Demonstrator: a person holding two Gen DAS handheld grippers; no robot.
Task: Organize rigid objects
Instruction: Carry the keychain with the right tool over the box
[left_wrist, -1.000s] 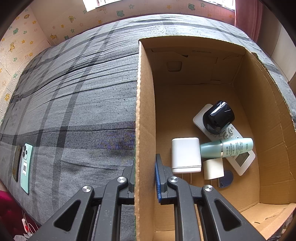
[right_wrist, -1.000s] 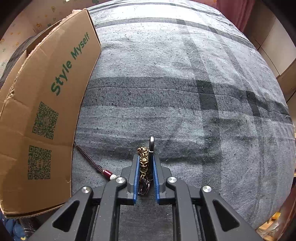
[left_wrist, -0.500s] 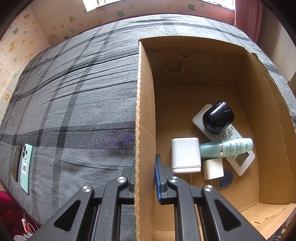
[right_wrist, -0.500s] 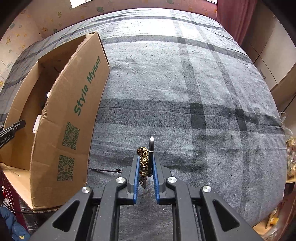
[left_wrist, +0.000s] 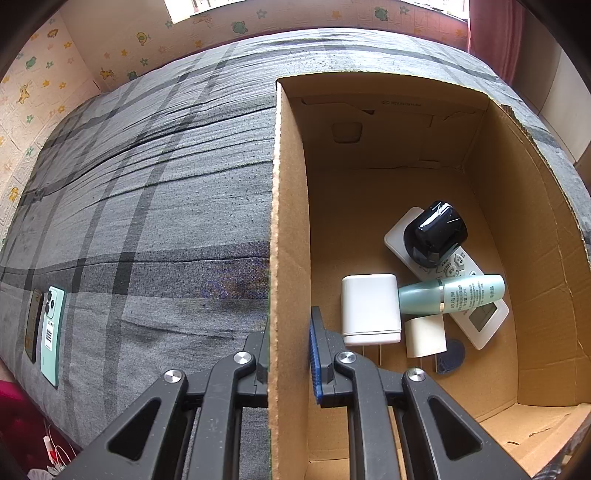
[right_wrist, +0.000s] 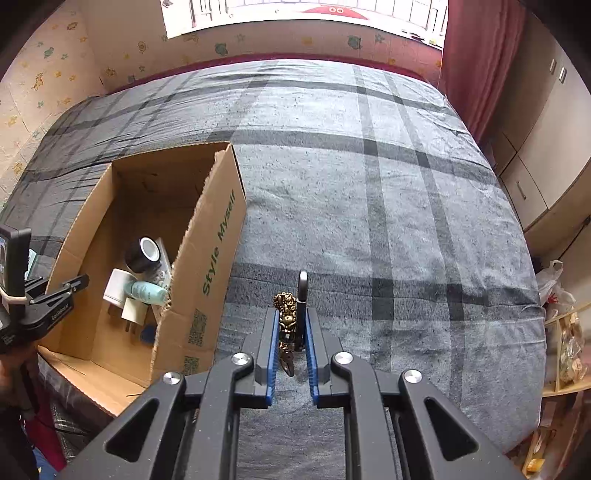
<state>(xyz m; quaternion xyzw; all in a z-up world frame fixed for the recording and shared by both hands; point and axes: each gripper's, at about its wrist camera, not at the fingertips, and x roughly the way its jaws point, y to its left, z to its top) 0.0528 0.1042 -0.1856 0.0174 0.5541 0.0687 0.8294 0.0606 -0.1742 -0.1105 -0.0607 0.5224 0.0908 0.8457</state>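
My left gripper (left_wrist: 290, 326) is shut on the left wall of an open cardboard box (left_wrist: 288, 184) on the bed. Inside the box lie a black round object (left_wrist: 436, 232), a white remote (left_wrist: 476, 317), a white charger (left_wrist: 369, 306), a teal bottle (left_wrist: 454, 293) and a small cream plug (left_wrist: 424, 336). My right gripper (right_wrist: 291, 312) hangs above the blanket to the right of the box (right_wrist: 218, 258), shut on a brass keychain (right_wrist: 284, 302) with a black clip. The keychain's lower end dangles between the fingers.
A grey plaid blanket (right_wrist: 369, 203) covers the bed. A mint green phone (left_wrist: 51, 325) and a dark phone (left_wrist: 33, 325) lie near its left edge. Wardrobe doors (right_wrist: 546, 147) and a red curtain (right_wrist: 476, 66) stand to the right. The left gripper's body (right_wrist: 55, 295) shows beside the box.
My right gripper has risen with the keychain, so the box's inside has come into its view. The cord seen near it earlier is out of sight. The left gripper has not moved.
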